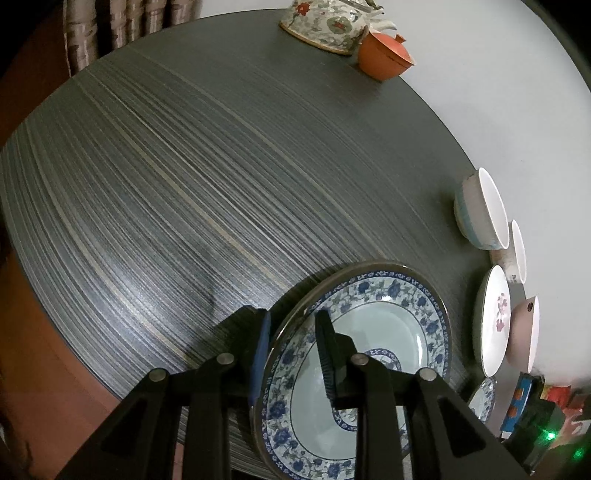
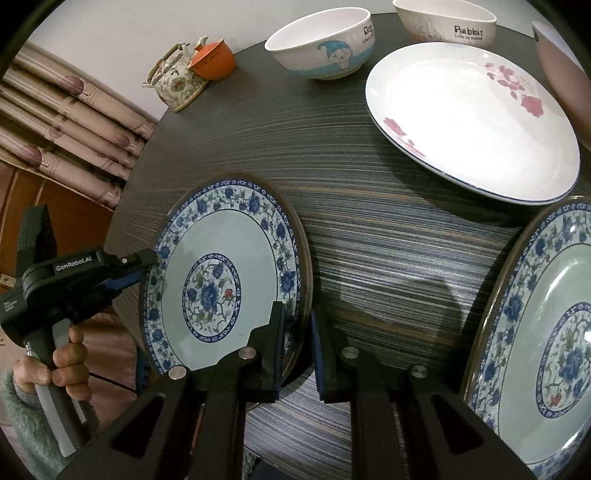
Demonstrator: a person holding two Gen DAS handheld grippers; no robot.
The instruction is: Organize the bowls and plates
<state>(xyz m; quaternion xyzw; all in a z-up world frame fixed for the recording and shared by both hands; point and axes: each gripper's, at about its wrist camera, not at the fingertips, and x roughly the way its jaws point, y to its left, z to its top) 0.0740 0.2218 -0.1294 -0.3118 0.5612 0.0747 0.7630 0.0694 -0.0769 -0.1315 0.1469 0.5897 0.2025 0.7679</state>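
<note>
A blue-and-white floral plate [image 1: 373,332] [image 2: 221,280] sits near the front left of the round dark table [image 1: 184,184]. My left gripper [image 1: 291,354] straddles its left rim, also seen in the right wrist view [image 2: 146,267]. My right gripper [image 2: 297,347] straddles its near right rim, jaws close around the edge. A second blue-and-white plate [image 2: 546,332] lies at the right. A white plate with pink flowers [image 2: 469,122] [image 1: 493,321] lies behind it. Two cartoon bowls [image 2: 325,44] [image 2: 447,22] and a pink bowl [image 2: 561,70] stand at the back.
A floral teapot [image 2: 177,81] [image 1: 325,22] and an orange lidded cup [image 2: 214,59] [image 1: 384,55] stand at the table's far edge. Curtains [image 2: 66,122] hang at the left. Boxes with a green light [image 1: 546,424] sit at the right.
</note>
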